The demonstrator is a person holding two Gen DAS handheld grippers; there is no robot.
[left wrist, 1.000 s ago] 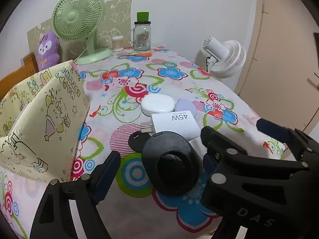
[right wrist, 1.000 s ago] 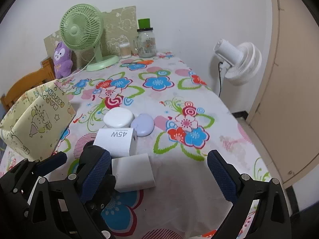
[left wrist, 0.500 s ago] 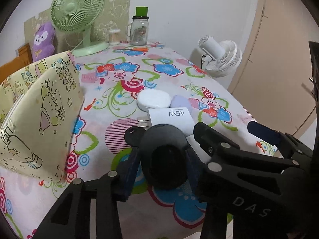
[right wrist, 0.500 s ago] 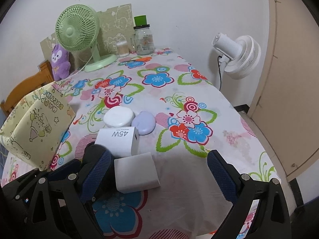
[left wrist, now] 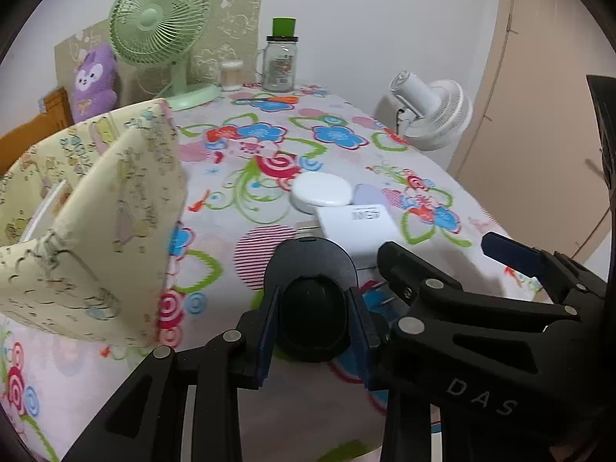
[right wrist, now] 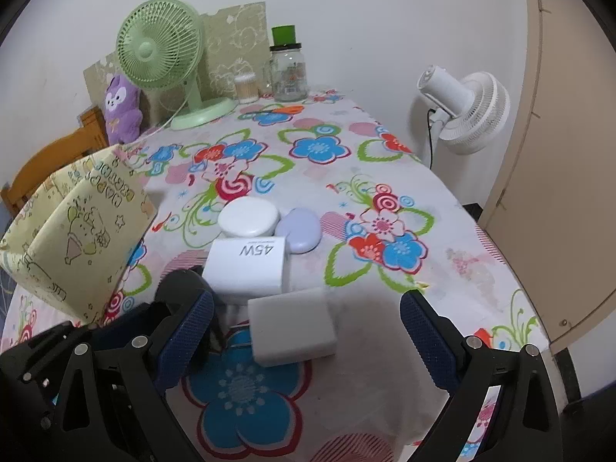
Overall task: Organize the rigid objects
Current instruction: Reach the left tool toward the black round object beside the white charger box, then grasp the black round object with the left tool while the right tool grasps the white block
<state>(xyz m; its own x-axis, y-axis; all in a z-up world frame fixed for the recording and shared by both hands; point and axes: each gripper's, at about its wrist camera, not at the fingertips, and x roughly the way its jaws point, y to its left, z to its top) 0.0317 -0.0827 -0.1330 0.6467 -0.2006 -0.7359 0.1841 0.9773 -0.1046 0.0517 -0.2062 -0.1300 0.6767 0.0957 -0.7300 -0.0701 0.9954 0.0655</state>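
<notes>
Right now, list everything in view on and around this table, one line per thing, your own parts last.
black round device: 1, black, near table edge, gripped between the left tongs
45W charger: 1, white, table centre, beside the black device
flat white block: 1, white, in front of the charger
round white case: 1, white, behind the charger
oval case: 1, lilac, right of the round case
fabric bin: 1, pale yellow, cartoon print, table's left side
desk fan: 1, green, far end
glass jar: 1, clear, green top, far end
plush toy: 1, purple, far left
standing fan: 1, white, right of the table
tablecloth: 1, floral
left tongs: 1, shut
right tongs: 1, open
</notes>
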